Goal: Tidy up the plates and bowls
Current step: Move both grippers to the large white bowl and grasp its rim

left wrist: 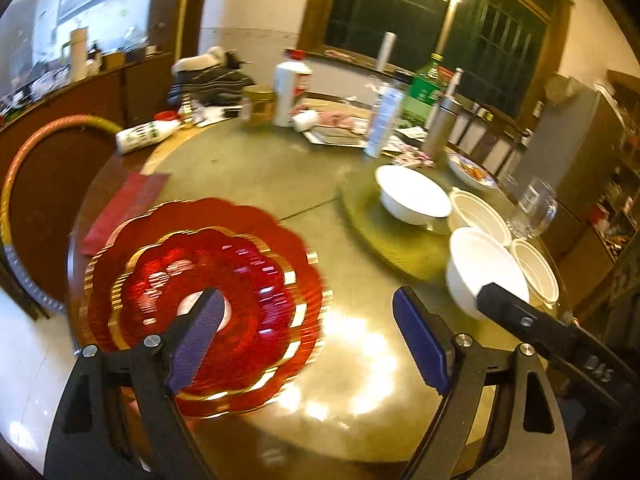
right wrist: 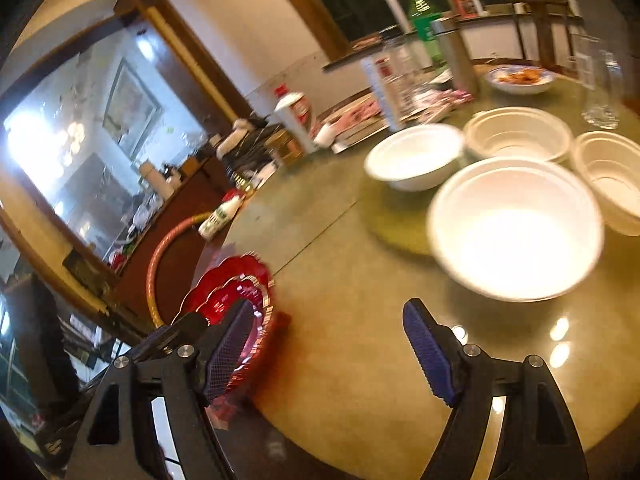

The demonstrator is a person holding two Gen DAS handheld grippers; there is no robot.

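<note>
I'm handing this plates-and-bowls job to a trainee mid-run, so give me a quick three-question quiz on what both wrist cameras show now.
1. True or false: the left gripper is closed on the red plates.
2. Which is nearest the right gripper? A) the dish of food B) the large white bowl C) the green bottle
3. Fill in: the stack of scalloped red plates has ____ coloured rims.

Key
1. False: both grippers are open, nothing between the fingers.
2. B.
3. Gold.
</note>
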